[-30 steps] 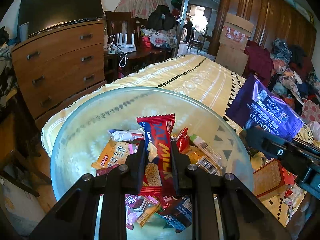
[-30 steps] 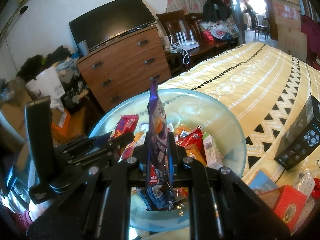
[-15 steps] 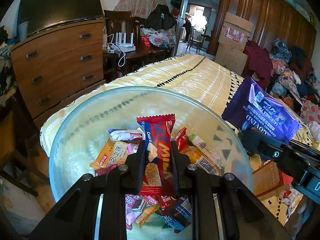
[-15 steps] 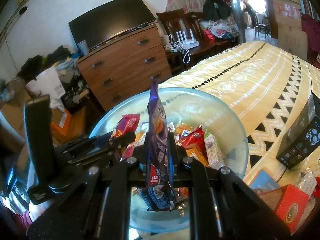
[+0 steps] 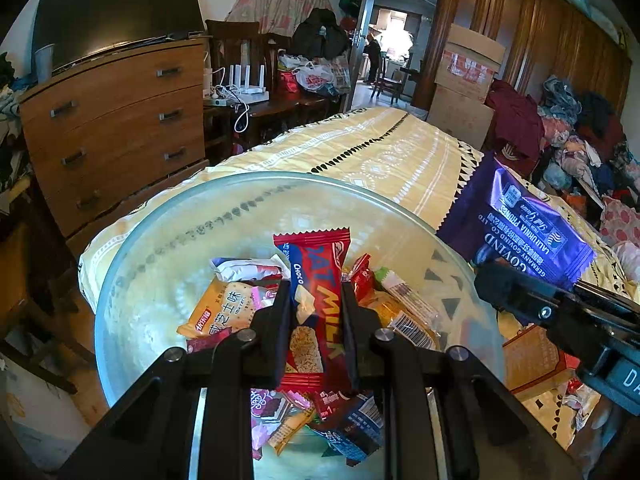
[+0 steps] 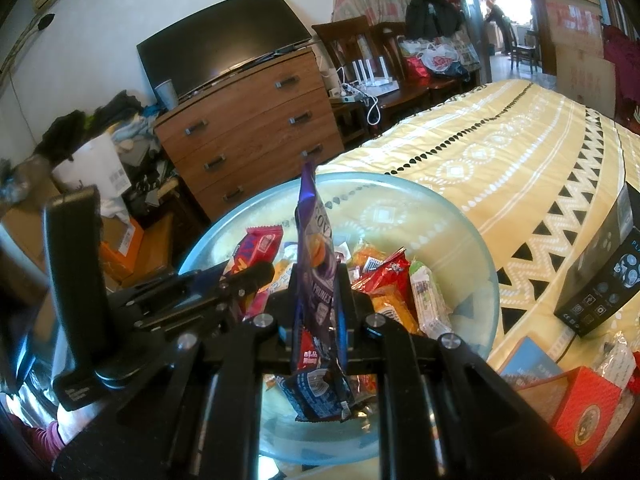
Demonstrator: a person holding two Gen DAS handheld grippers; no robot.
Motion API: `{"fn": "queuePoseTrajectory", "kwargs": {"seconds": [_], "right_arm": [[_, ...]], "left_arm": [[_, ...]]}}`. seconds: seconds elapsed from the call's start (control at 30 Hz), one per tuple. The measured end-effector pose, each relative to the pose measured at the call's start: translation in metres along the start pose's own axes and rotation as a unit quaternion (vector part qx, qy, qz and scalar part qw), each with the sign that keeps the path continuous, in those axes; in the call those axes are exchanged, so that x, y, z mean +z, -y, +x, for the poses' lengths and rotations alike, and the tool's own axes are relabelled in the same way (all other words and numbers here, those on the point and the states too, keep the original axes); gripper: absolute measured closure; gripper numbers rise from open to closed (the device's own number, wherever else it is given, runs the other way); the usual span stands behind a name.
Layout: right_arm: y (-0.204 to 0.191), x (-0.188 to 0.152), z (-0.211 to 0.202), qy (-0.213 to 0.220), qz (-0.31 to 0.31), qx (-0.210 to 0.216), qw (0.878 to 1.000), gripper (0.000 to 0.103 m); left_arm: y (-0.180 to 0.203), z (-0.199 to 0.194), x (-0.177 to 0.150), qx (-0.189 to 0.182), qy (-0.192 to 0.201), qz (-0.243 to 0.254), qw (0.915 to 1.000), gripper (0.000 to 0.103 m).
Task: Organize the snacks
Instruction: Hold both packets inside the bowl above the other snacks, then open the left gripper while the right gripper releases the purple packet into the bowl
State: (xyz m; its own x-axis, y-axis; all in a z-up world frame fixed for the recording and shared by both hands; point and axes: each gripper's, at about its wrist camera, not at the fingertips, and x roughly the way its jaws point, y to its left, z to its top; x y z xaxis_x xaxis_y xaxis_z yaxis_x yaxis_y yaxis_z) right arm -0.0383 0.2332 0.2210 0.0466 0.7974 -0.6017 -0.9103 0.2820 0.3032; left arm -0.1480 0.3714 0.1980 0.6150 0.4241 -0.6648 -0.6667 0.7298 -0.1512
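Over on the far left, the wooden chest of drawers (image 5: 116, 128) stood against the wall with the dark television (image 5: 116, 20) on top. Coming in toward the middle, the glass bowl (image 5: 160, 248) sat on the near end of the yellow patterned bedspread (image 5: 400, 160), heaped with wrapped snacks. And there was the left gripper (image 5: 316, 312), poised right over that bowl, its two fingers clamped tight on the red oat-milk chocolate bar (image 5: 316, 280), held upright with its crimped top edge pointing away. Just left of it in the bowl lay an orange rice cracker packet (image 5: 220, 312), and a white wrapper (image 5: 248, 268) rested just beyond that.

Moving right, a barcode-printed snack (image 5: 404, 320) lay against the bowl's right side. Then the right gripper (image 6: 318, 304) came into the picture, closed firmly on the purple prune packet (image 6: 314, 264), which stood on edge between its fingers, above the near part of the bowl. In the left view that same purple packet (image 5: 520, 224) hung over the bowl's right rim. Further right on the bedspread sat a red box (image 6: 588, 412) near the front, and beyond it a black box (image 6: 604, 280) stood tilted.
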Motion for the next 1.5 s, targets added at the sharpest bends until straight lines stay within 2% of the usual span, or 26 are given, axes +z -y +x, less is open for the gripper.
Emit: {"fn": "queuePoseTrajectory", "kwargs": {"seconds": [0.6,0.83,0.9,0.97,1.1,1.23,1.3,1.5], "right_arm": [[-0.004,-0.002,0.003,-0.002,0.003,0.001,1.000,0.089],[-0.008,-0.007,0.008,-0.007,0.011,0.006,1.000,0.085],[-0.008,-0.008,0.008,-0.007,0.012,0.003,1.000,0.076],[-0.013,-0.010,0.005,-0.003,0.009,-0.001,1.000,0.058],[-0.017,-0.013,-0.001,0.000,0.005,-0.007,1.000,0.055],[-0.021,-0.021,-0.012,0.010,-0.003,-0.023,1.000,0.036],[-0.022,-0.023,-0.019,0.015,-0.016,-0.035,0.999,0.035],[-0.034,-0.043,-0.046,0.032,-0.042,-0.057,0.997,0.034]], "left_arm": [[0.003,0.000,0.000,-0.003,-0.003,-0.001,1.0000,0.081],[0.000,0.005,-0.001,0.007,-0.012,-0.007,0.9999,0.081],[-0.002,0.006,-0.002,0.012,-0.013,-0.011,0.9998,0.080],[-0.005,0.005,-0.001,0.017,-0.012,-0.014,0.9997,0.073],[-0.006,0.004,-0.004,0.033,-0.007,-0.012,0.9993,0.056],[-0.009,0.003,-0.003,0.053,0.000,-0.013,0.9985,0.044],[-0.013,0.001,-0.002,0.062,0.006,-0.017,0.9979,0.041],[-0.015,-0.005,-0.002,0.069,0.011,-0.017,0.9974,0.041]]}}
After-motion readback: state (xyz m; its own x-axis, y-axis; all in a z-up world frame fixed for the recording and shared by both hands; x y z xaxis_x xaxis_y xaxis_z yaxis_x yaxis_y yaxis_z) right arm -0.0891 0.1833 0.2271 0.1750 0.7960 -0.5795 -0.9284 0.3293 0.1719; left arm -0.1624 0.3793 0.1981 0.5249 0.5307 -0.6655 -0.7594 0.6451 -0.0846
